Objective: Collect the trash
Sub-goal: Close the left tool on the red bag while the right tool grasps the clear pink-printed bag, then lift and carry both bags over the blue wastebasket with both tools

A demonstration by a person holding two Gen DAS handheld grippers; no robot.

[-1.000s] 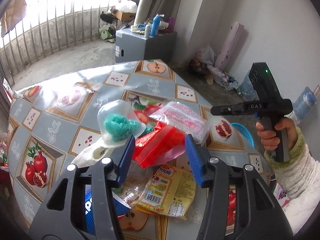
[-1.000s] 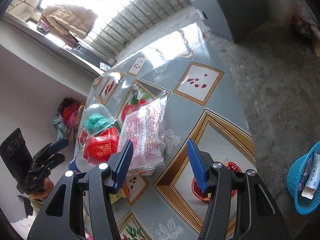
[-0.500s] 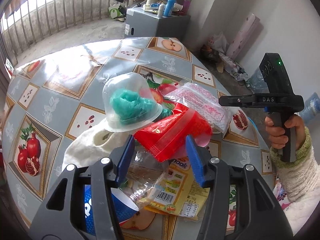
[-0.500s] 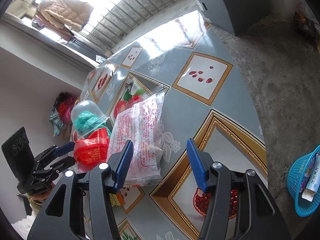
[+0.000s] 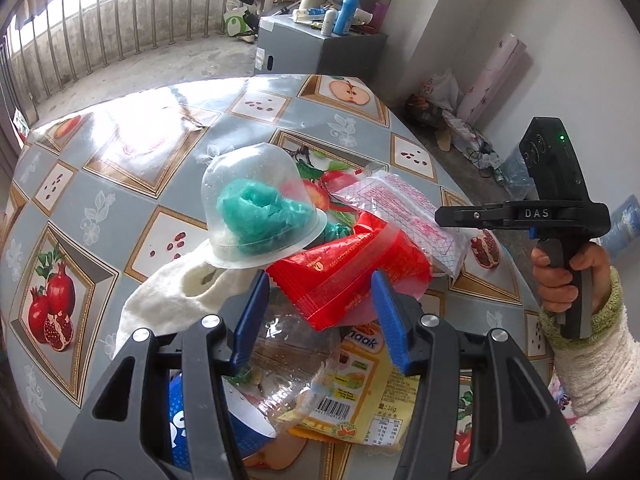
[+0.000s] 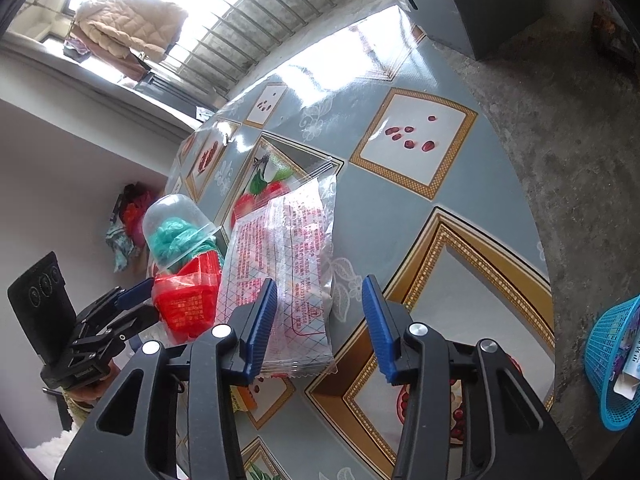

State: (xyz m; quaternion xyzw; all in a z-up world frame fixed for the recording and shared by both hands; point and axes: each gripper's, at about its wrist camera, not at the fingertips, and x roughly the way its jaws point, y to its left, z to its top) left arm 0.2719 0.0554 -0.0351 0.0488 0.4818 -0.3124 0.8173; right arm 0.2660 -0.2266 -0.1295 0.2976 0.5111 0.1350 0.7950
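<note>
A pile of trash lies on the table (image 5: 120, 152). In the left wrist view my left gripper (image 5: 320, 318) is open, its blue fingers on either side of the near corner of a red wrapper (image 5: 344, 276). Above it sit a clear plastic cup (image 5: 256, 216) holding teal plastic, a white cloth (image 5: 168, 300), a clear bottle (image 5: 292, 352) and a yellow snack packet (image 5: 360, 400). My right gripper (image 6: 320, 320) is open just over the near end of a clear wrapper with red print (image 6: 284, 264), also in the left wrist view (image 5: 404, 216).
A blue basket (image 6: 612, 364) with trash stands on the floor at the right, below the table edge. A grey cabinet (image 5: 316, 48) with bottles stands beyond the table. A blue cup (image 5: 188, 420) lies under my left gripper.
My left gripper has moved forward, so the red wrapper now lies between its fingers. My right gripper has moved closer to the clear printed wrapper.
</note>
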